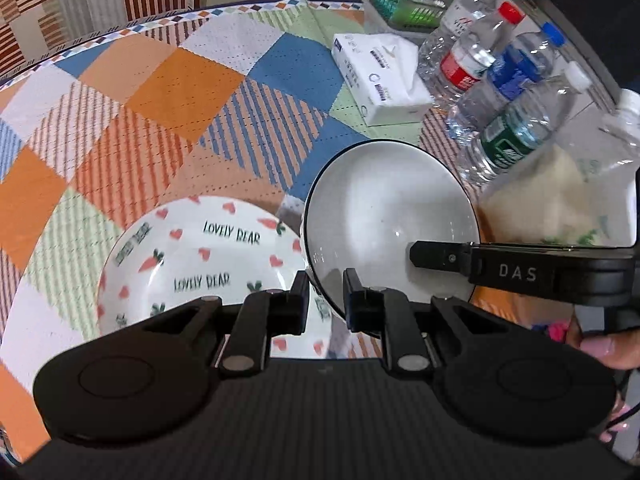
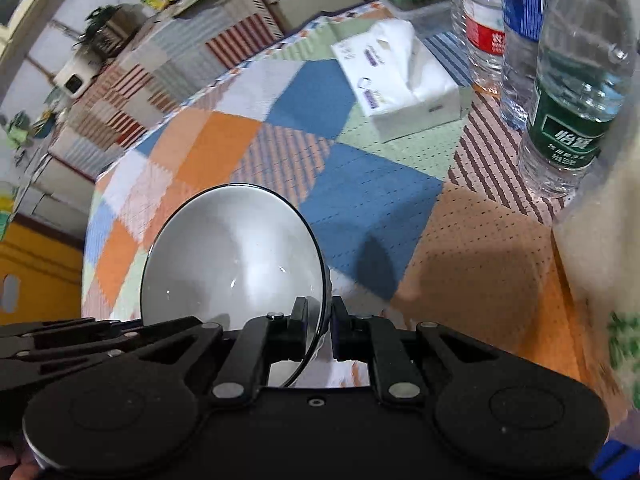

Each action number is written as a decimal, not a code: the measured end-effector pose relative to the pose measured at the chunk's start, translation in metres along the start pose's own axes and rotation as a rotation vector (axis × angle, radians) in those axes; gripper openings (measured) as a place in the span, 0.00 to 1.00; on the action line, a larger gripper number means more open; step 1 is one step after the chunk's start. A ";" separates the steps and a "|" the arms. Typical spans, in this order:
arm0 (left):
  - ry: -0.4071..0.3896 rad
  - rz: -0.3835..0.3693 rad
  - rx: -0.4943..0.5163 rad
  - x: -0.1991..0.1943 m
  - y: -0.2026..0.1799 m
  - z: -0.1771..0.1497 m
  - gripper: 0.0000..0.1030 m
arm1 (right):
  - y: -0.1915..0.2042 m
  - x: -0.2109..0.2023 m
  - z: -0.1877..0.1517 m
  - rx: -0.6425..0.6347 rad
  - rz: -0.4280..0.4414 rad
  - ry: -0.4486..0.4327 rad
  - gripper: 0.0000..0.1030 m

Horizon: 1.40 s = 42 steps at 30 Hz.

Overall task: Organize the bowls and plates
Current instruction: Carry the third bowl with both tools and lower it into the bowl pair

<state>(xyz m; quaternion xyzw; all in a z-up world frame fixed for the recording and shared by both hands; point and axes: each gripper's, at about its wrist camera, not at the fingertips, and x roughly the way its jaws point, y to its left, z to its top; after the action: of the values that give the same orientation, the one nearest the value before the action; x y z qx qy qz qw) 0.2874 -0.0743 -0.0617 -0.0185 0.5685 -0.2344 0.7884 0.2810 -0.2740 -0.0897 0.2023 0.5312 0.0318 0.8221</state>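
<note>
The right gripper (image 2: 320, 328) is reaching over the patchwork tablecloth (image 2: 360, 184) with its jaws clamped on the rim of one white bowl (image 2: 236, 256), tilted up just ahead of it, while the left gripper (image 1: 326, 300) is hovering with its jaws apart, one on each side of the bowl's (image 1: 384, 216) near rim. One heart-patterned plate (image 1: 208, 264) is lying just ahead-left of the left gripper, beside the bowl. Farther ahead-right are sitting one tissue pack (image 1: 380, 76) and four water bottles (image 1: 516, 136).
</note>
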 end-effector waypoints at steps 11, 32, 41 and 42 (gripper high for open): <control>-0.013 0.010 0.088 -0.061 -0.027 -0.041 0.15 | 0.017 -0.063 -0.040 -0.092 0.075 -0.007 0.18; 0.217 -0.024 0.032 -0.050 -0.011 -0.138 0.15 | 0.027 -0.061 -0.147 -0.229 0.037 0.157 0.19; 0.311 -0.038 -0.033 -0.038 0.005 -0.149 0.15 | 0.062 -0.050 -0.171 -0.500 -0.089 0.130 0.20; 0.317 -0.037 -0.040 -0.036 0.007 -0.151 0.15 | 0.065 -0.049 -0.173 -0.525 -0.097 0.129 0.20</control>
<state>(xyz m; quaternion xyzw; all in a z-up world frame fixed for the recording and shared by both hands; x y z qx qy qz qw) 0.1443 -0.0178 -0.0851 -0.0075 0.6900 -0.2374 0.6837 0.1168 -0.1754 -0.0851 -0.0457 0.5651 0.1418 0.8115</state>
